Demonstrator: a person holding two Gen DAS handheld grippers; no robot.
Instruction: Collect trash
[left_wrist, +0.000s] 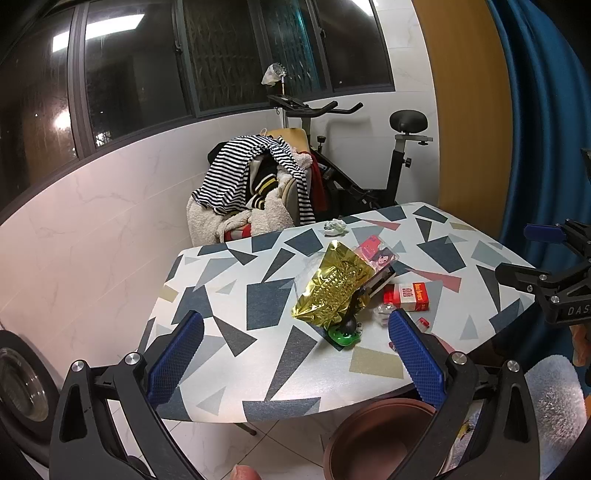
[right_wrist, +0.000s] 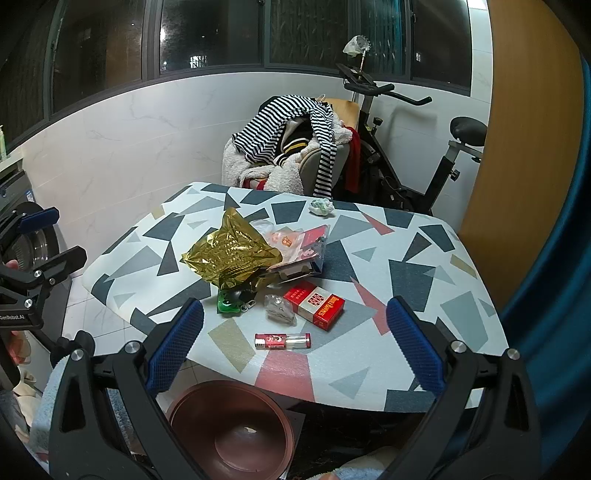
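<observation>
Trash lies on the patterned table (right_wrist: 424, 280): a crumpled gold foil bag (right_wrist: 231, 253), a red cigarette pack (right_wrist: 316, 303), a clear crumpled wrapper (right_wrist: 279, 308), a small red-capped tube (right_wrist: 282, 340), a green and black item (right_wrist: 231, 297), a clear package with pictures (right_wrist: 306, 247) and a crumpled paper ball (right_wrist: 320, 206). The gold bag (left_wrist: 334, 286), pack (left_wrist: 406, 295) and paper ball (left_wrist: 334, 227) also show in the left wrist view. My left gripper (left_wrist: 295, 354) and right gripper (right_wrist: 295, 343) are both open and empty, held before the table's near edge.
A brown round bin (right_wrist: 229, 428) stands on the floor below the table's near edge, also in the left wrist view (left_wrist: 376, 439). A chair piled with striped clothes (right_wrist: 291, 140) and an exercise bike (right_wrist: 424, 147) stand behind the table. A washing machine (left_wrist: 22, 384) is at the left.
</observation>
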